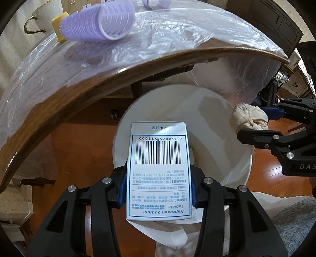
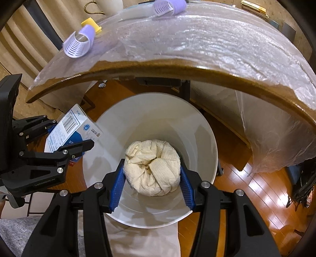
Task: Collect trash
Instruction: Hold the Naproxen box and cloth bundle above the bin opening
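Blue pads of the left gripper (image 1: 158,189) clamp a white medicine box (image 1: 159,174) by its long sides, barcode face up, over the 9 o'clock rim of a white bin (image 1: 213,126) on the wood floor. Only the left wrist view shows the box's print; the right wrist view shows its blue side face and looks straight into the bin. There the right gripper (image 2: 152,178) squeezes a crumpled paper wad (image 2: 153,168) above the bin's middle. At 12 o'clock, a plastic-covered table (image 2: 197,65) carries purple hair rollers (image 1: 98,21) and a yellow block (image 1: 58,25); a gold-handled cup (image 1: 47,15) stands behind.
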